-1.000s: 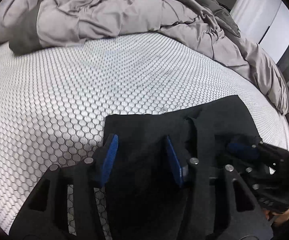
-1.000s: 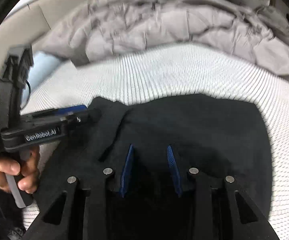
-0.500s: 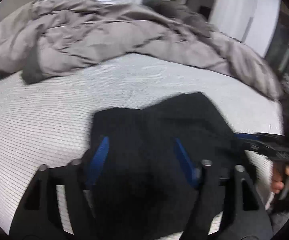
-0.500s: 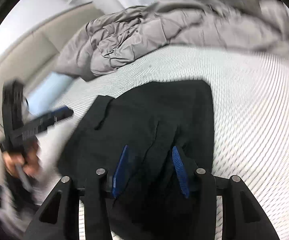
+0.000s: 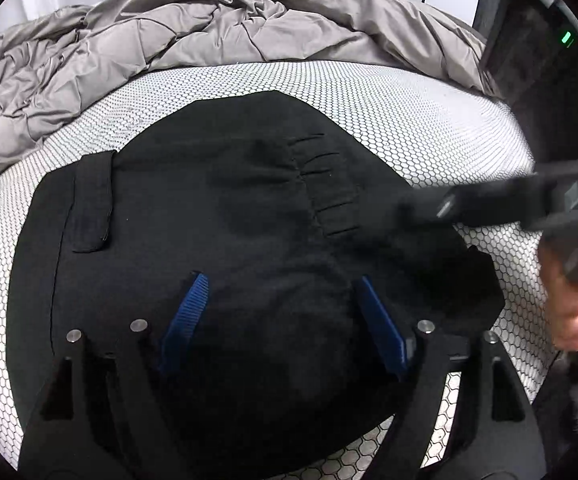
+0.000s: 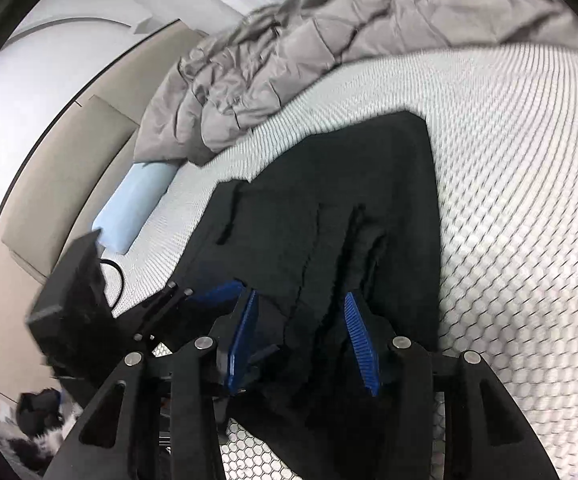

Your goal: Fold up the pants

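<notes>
We list the black pants point(image 5: 225, 208), folded into a broad pad, lying flat on the bed's white honeycomb-patterned mattress cover point(image 5: 409, 120), toward its near edge. A pocket flap point(image 5: 91, 200) shows at the left of the cloth, and a seam with short gathers point(image 5: 325, 184) runs right of centre.

Left tongs point(image 5: 281, 320): the jaws are opening, blue pads spread wide above the pants; cloth lies under and between them, but the pads do not press on it (released, as we read it).

Right tongs point(image 6: 301, 336): jaws parted partway over the near end of the pants, where the fabric rises in long ridges point(image 6: 353, 248). Cloth stands between the pads; we see no pad pinching it. In the left wrist view the same tool enters blurred from the right, a hand point(image 5: 569, 292) on its grip.

Around them we note:
- a rumpled grey quilt point(image 5: 169, 40) heaped along the far side of the bed, apart from the pants;
- a pale blue pillow point(image 6: 137, 204) against the beige headboard point(image 6: 69, 168), left of the pants;
- a thin dark cable point(image 6: 115, 276) on the mattress cover near the left tool;
- a dark unit with a green light point(image 5: 567, 36) at the right.

Nothing lies on the pants themselves.
</notes>
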